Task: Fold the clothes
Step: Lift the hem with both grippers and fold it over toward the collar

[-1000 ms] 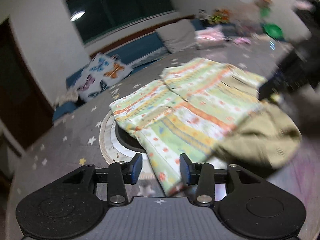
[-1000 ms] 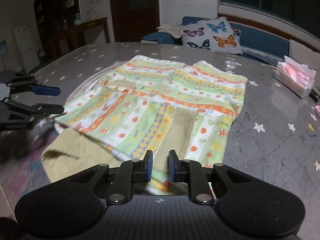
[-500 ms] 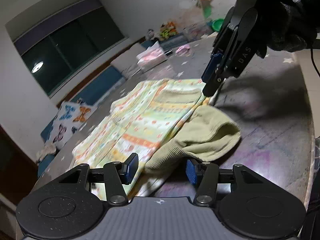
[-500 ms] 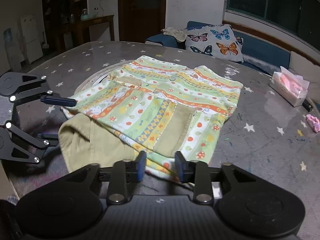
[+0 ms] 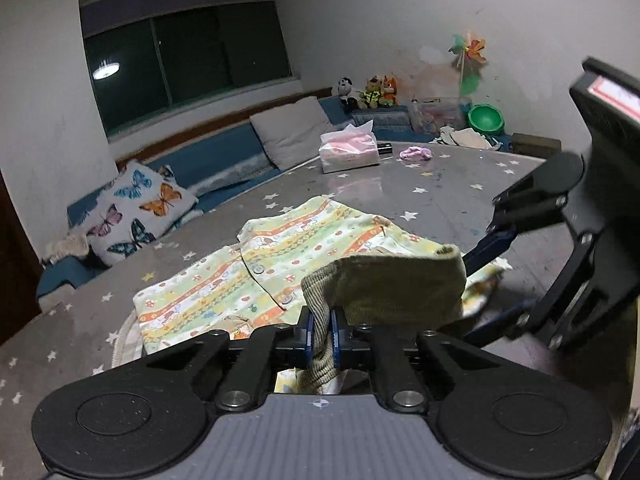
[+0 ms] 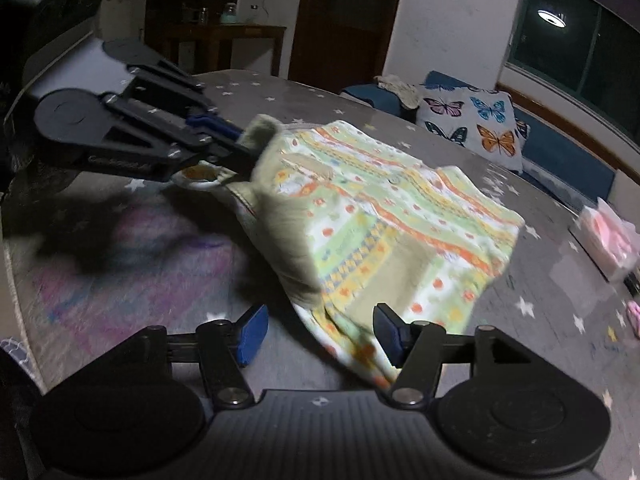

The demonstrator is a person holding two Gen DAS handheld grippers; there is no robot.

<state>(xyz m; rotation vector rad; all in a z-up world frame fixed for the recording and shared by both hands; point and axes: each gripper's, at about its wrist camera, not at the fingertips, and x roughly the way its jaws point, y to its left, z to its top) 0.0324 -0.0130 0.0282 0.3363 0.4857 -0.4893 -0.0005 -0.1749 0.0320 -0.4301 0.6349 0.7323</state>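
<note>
Your left gripper (image 5: 320, 334) pinches the olive hem of the garment (image 6: 392, 216) and holds it up off the table (image 6: 560, 320) — a fold mid-carry. Your right gripper (image 6: 318, 334) gapes, holding nothing — clamp the near edge, then lay it over.

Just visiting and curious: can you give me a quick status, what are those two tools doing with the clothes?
Left hand-held gripper shut on olive cuff, lifted. Right hand-held gripper open, nothing held. Patterned garment on table, nothing blocking.
</note>
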